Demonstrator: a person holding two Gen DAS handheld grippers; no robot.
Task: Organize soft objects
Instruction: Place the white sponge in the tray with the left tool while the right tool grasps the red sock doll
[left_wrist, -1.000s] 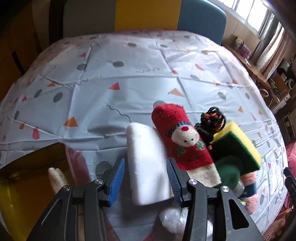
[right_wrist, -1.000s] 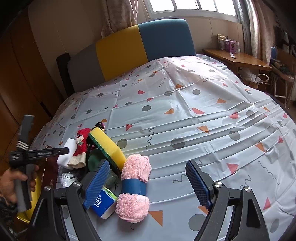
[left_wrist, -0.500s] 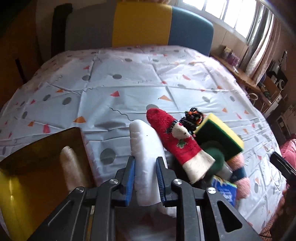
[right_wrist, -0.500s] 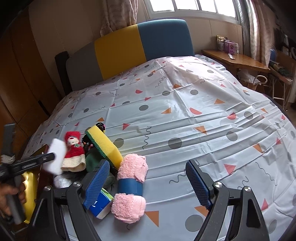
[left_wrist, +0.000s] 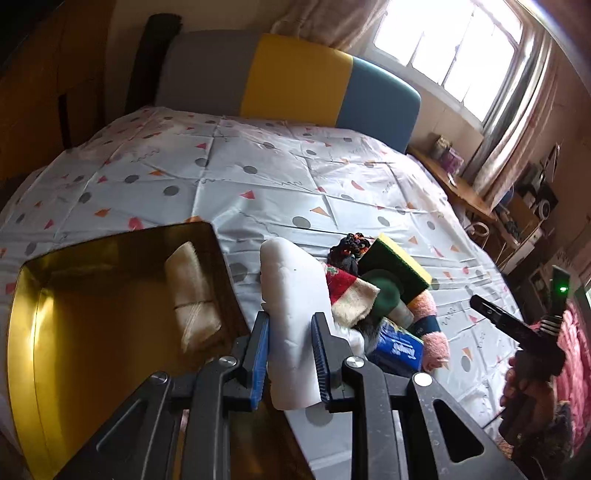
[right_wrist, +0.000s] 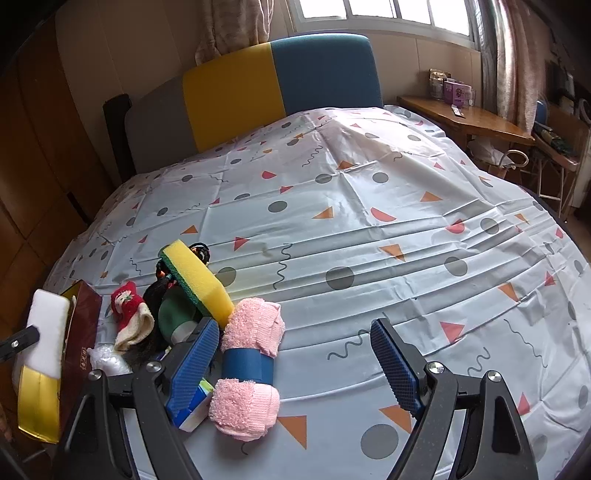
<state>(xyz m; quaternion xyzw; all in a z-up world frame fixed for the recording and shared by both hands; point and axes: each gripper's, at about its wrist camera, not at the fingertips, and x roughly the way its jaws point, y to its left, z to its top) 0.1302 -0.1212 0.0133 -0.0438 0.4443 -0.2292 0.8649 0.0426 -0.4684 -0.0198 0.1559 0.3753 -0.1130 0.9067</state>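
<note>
My left gripper (left_wrist: 290, 356) is shut on a white foam sponge (left_wrist: 291, 295) and holds it lifted at the right rim of a gold tin box (left_wrist: 33, 354); the sponge also shows in the right wrist view (right_wrist: 46, 332). A beige rolled cloth (left_wrist: 192, 291) lies in the box. A pile beside it holds a red Santa sock (right_wrist: 127, 299), a yellow-green sponge (right_wrist: 195, 280), a pink rolled towel with a blue band (right_wrist: 251, 369) and a blue tissue pack (left_wrist: 399, 349). My right gripper (right_wrist: 291, 365) is open and empty, just above the pink towel.
A patterned sheet (right_wrist: 369, 240) covers the bed. A grey, yellow and blue headboard (right_wrist: 258, 85) stands at the far end. A wooden desk (right_wrist: 461, 118) with small items is at the right. A black hair tie bundle (left_wrist: 349, 251) lies in the pile.
My left gripper closed on the white sponge, lifted it off the sheet and carried it left toward the gold box. My right gripper stayed open and hardly moved.
</note>
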